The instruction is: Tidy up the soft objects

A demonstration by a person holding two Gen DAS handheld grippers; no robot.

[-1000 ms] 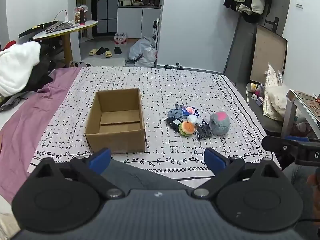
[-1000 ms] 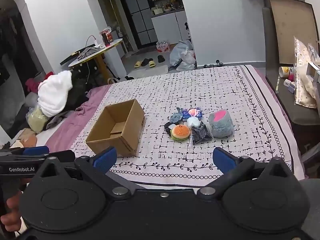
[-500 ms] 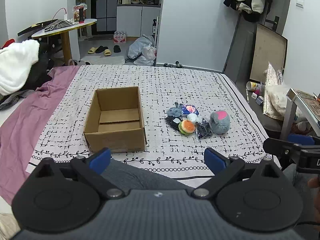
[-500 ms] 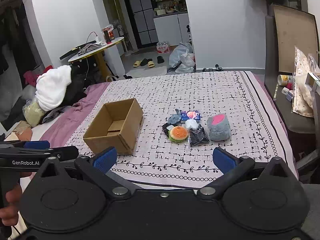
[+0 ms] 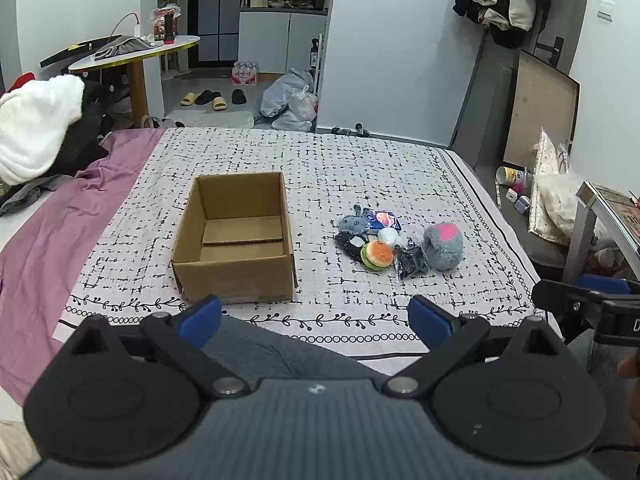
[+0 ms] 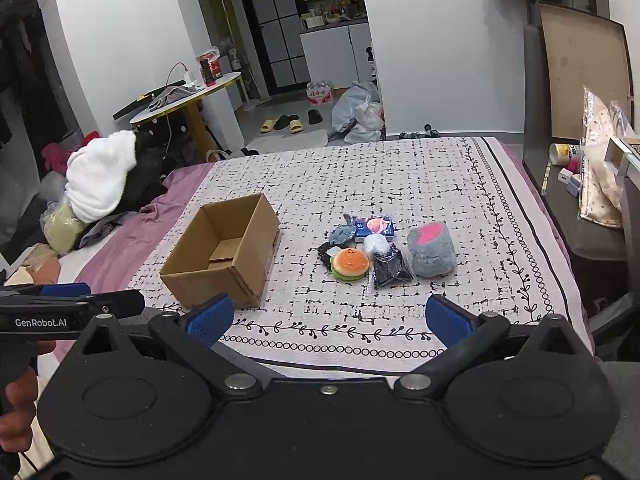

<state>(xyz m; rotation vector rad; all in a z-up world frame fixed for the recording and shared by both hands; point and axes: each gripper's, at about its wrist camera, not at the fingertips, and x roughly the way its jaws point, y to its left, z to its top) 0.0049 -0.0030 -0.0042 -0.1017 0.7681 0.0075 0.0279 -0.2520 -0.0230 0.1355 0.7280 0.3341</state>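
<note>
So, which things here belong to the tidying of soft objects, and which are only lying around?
For the job:
- cardboard box, open and empty
- burger plush
- grey-and-pink plush
- small grey plush
- black packet
- blue packet

Lying about:
- white fleece
- slippers
- plastic bags
- round table

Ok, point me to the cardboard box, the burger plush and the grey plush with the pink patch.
cardboard box (image 5: 236, 276), left wrist view, near outer wall.
burger plush (image 6: 351, 263), right wrist view, top of orange bun.
grey plush (image 6: 434, 258), right wrist view, furry grey side below the pink patch.
</note>
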